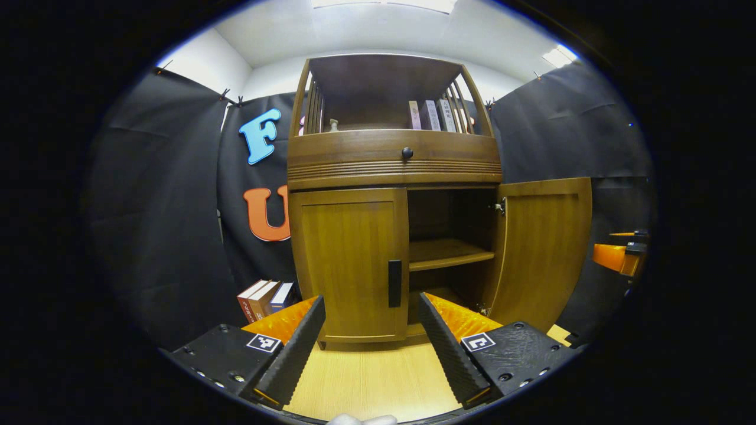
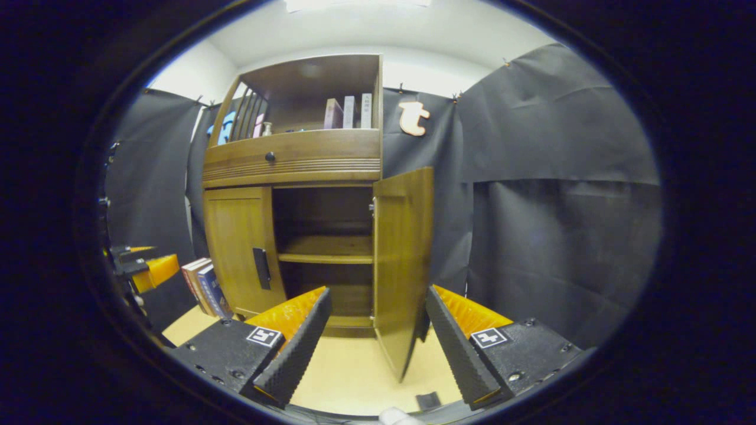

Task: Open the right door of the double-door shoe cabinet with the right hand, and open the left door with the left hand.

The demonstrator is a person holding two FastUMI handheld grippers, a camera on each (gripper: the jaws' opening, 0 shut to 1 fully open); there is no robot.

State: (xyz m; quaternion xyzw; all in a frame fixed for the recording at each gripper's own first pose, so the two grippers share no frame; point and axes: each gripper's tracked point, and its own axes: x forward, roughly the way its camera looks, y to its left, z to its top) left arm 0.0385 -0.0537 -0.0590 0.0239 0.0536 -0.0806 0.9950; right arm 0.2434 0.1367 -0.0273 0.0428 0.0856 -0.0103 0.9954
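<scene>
Left gripper (image 1: 371,348): sitting released at bottom centre, facing the closed left door (image 1: 348,265).
Right gripper (image 2: 378,342): hanging released, straddling the open right door (image 2: 403,260).
Shoe cabinet (image 1: 394,165): standing mid-frame, one bare shelf (image 1: 446,252) showing inside.
Top books (image 1: 434,115): three standing upright.
Floor books (image 1: 266,298): three leaning, lower left.

the shoe cabinet (image 1: 394,162) is brown wood, standing upright on the pale floor against the black cloth. its right door (image 1: 543,248) is swung wide open (the inner shelf (image 1: 449,252) shows bare). the left door (image 1: 348,265) is closed flat, with a dark vertical handle (image 1: 394,283) by its inner edge.
</scene>
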